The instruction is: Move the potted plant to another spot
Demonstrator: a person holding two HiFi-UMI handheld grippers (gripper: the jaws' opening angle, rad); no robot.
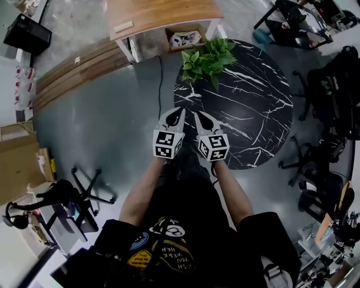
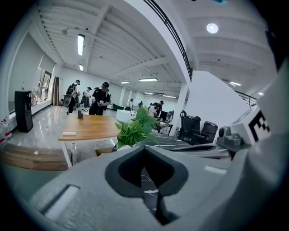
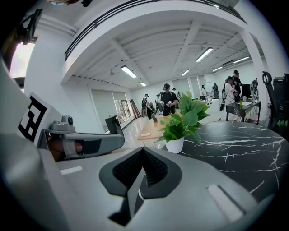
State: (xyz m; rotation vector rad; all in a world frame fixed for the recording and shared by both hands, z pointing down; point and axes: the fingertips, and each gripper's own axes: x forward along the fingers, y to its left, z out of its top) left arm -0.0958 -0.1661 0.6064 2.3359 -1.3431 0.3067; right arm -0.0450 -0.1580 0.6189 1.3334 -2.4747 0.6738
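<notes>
The potted plant [image 1: 207, 59], green leaves in a small white pot, stands at the far left edge of the round black marble table [image 1: 253, 112]. My left gripper [image 1: 181, 111] and right gripper [image 1: 198, 114] hang side by side over the table's near left edge, well short of the plant, both pointing toward it. Both are shut with nothing between the jaws. In the left gripper view the plant [image 2: 135, 128] shows just beyond my left gripper [image 2: 144, 148]. In the right gripper view the plant [image 3: 183, 119] stands right of my right gripper [image 3: 143, 149].
A wooden table [image 1: 157, 14] with a cardboard box [image 1: 185, 38] under it stands behind the plant. Wood planks [image 1: 73, 70] lie on the floor at left. Black office chairs [image 1: 332, 84] crowd the right side, and a chair base [image 1: 84, 185] sits at lower left. People stand far back.
</notes>
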